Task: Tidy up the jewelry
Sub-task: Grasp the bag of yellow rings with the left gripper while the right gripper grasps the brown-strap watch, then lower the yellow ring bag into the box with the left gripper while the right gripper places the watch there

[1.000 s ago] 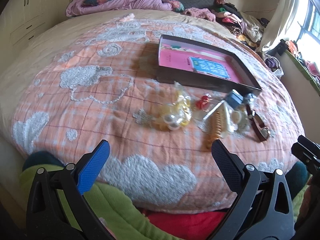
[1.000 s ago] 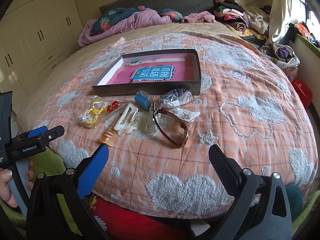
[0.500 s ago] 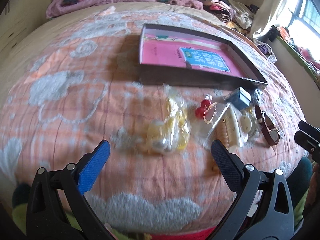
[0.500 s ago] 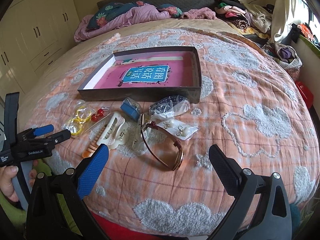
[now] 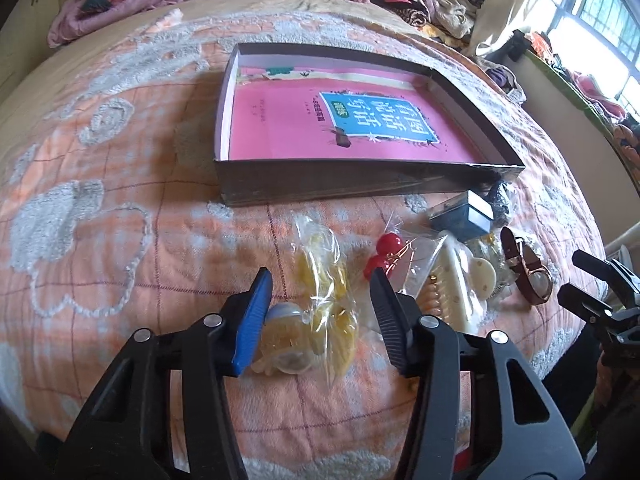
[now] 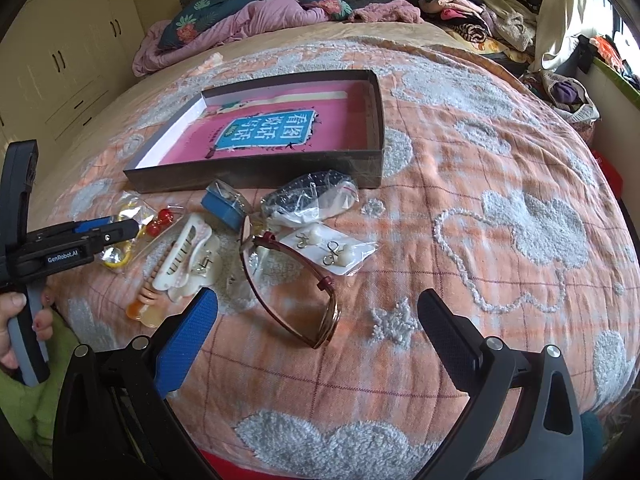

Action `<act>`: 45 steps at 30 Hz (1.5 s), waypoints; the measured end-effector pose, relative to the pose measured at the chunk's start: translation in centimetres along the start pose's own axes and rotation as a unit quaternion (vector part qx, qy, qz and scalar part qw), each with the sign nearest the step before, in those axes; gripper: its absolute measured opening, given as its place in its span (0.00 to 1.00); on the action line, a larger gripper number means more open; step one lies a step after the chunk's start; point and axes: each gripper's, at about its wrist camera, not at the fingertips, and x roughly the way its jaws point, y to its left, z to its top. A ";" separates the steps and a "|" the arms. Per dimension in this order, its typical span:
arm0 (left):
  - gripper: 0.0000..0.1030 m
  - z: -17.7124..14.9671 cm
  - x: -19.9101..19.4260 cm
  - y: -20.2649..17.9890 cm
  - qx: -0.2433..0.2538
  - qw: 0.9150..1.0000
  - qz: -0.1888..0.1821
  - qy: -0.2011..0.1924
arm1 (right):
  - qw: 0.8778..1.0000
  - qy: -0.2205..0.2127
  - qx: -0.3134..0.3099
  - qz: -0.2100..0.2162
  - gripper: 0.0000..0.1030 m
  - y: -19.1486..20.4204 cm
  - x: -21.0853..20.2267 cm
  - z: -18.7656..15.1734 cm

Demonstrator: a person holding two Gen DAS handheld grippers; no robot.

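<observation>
A dark shallow box [image 5: 360, 188] with a pink book lying in it sits on the bed; it also shows in the right wrist view [image 6: 260, 174]. In front of it lie a clear bag of yellow jewelry [image 5: 320, 304], red bead earrings [image 5: 384, 252], a cream hair clip [image 6: 188, 256], a small blue box [image 6: 222, 204], a brown watch [image 6: 292, 292] and bagged earrings [image 6: 328, 250]. My left gripper [image 5: 320, 312] is partly closed, its jaws on either side of the yellow bag, not clamped. My right gripper [image 6: 316, 320] is open and empty, just above the watch.
The bed has an orange quilt with white fuzzy shapes [image 6: 520, 220]. Pillows and a purple blanket [image 6: 240, 20] lie at the head. Clothes are piled at the far right [image 6: 480, 20]. Cupboards [image 6: 60, 60] stand on the left. A window [image 5: 600, 20] is at the right.
My left gripper has moved forward and down to the yellow bag and its jaws have narrowed around it. My right gripper has moved closer to the watch.
</observation>
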 end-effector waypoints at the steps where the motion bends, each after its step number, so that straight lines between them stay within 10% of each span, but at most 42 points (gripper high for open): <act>1: 0.35 0.0 0.2 0.2 0.000 1.000 -0.001 0.003 | 1.000 0.002 -0.001 0.000 0.96 0.0 0.2 0.0; 10: 0.16 0.7 0.2 0.1 0.019 1.000 -0.018 -0.004 | 1.000 0.015 0.001 -0.004 0.96 -0.4 2.3 0.3; 28: 0.11 3.6 -1.5 1.4 0.010 0.999 -0.036 -0.034 | 1.000 0.023 -0.019 0.000 0.95 -0.6 4.3 1.0; 45: 0.10 5.1 -3.1 1.2 0.011 0.998 -0.039 -0.056 | 0.997 0.006 -0.013 0.069 0.25 0.0 2.7 0.0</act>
